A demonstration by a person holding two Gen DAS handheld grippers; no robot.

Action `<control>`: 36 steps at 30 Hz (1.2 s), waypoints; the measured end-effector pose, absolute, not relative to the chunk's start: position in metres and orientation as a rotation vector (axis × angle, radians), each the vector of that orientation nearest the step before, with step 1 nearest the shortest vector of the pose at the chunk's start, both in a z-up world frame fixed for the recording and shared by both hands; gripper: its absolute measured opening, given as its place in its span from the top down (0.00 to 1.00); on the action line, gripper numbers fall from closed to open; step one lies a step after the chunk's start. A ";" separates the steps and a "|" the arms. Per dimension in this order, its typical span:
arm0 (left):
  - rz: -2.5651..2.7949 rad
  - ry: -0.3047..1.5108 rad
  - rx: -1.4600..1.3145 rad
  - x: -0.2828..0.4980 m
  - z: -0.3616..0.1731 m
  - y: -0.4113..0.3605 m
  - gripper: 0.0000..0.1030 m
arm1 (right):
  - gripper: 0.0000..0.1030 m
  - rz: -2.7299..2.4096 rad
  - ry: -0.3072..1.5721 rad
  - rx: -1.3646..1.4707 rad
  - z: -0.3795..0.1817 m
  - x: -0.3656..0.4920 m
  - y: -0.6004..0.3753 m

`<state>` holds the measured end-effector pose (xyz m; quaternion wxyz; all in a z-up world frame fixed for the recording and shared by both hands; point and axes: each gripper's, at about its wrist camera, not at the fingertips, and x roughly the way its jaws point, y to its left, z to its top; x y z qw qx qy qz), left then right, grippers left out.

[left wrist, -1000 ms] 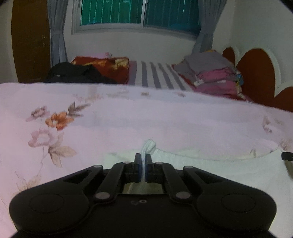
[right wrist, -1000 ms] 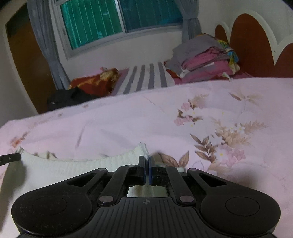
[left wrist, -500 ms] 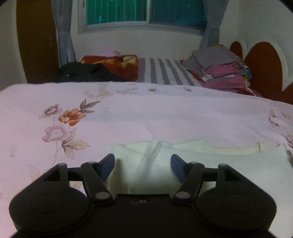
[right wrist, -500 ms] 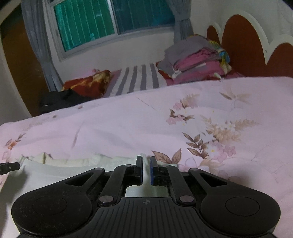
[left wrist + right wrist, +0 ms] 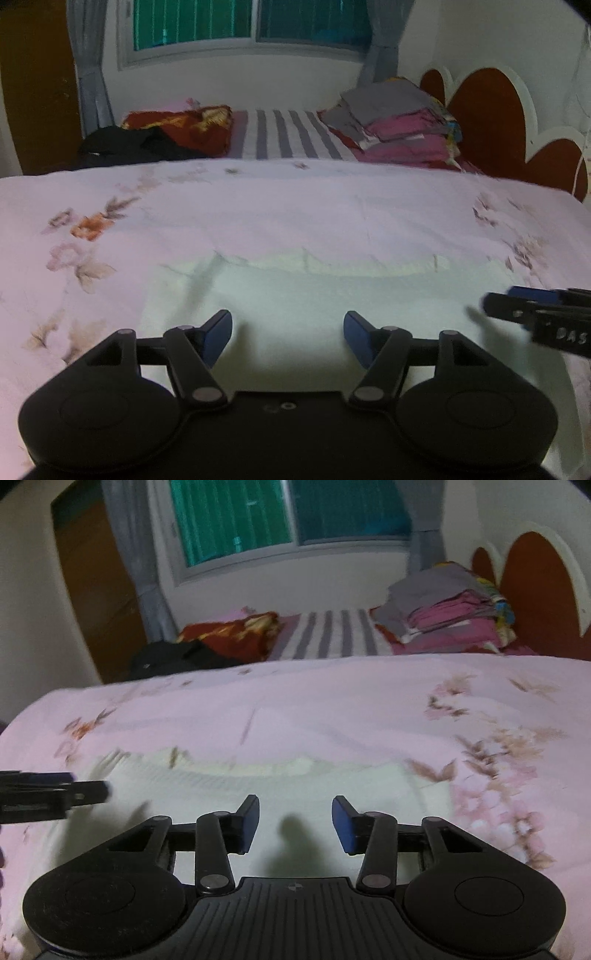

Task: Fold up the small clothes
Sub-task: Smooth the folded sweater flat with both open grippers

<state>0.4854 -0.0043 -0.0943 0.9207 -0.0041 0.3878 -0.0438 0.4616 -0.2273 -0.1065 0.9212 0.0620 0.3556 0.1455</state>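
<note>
white garment (image 5: pixel 332 295) lies free; right tool (image 5: pixel 295 821) opening.

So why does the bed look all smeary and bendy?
Right wrist view: the flowered pink blanket and white garment are smeared by motion blur. Left wrist view: the other gripper blurs at the edge. Both views: the fisheye lens curves the bed, and corners go dark.
</note>
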 end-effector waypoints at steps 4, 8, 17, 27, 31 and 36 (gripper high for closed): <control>-0.088 0.824 0.014 0.486 -0.108 -0.013 0.37 | 0.57 0.328 0.747 0.115 -0.115 0.458 -0.210; -0.054 0.849 0.047 0.478 -0.123 -0.004 0.34 | 0.57 0.319 0.782 0.086 -0.127 0.457 -0.211; 0.040 0.841 0.021 0.454 -0.124 0.046 0.28 | 0.57 0.196 0.788 0.066 -0.143 0.436 -0.275; -0.016 0.808 0.016 0.422 -0.099 0.017 0.35 | 0.57 0.227 0.738 0.117 -0.119 0.416 -0.267; -0.059 0.835 0.019 0.408 -0.106 0.002 0.35 | 0.57 0.325 0.746 0.119 -0.114 0.403 -0.229; -0.018 0.869 0.026 0.400 -0.120 0.021 0.35 | 0.57 0.312 0.740 -0.023 -0.121 0.394 -0.199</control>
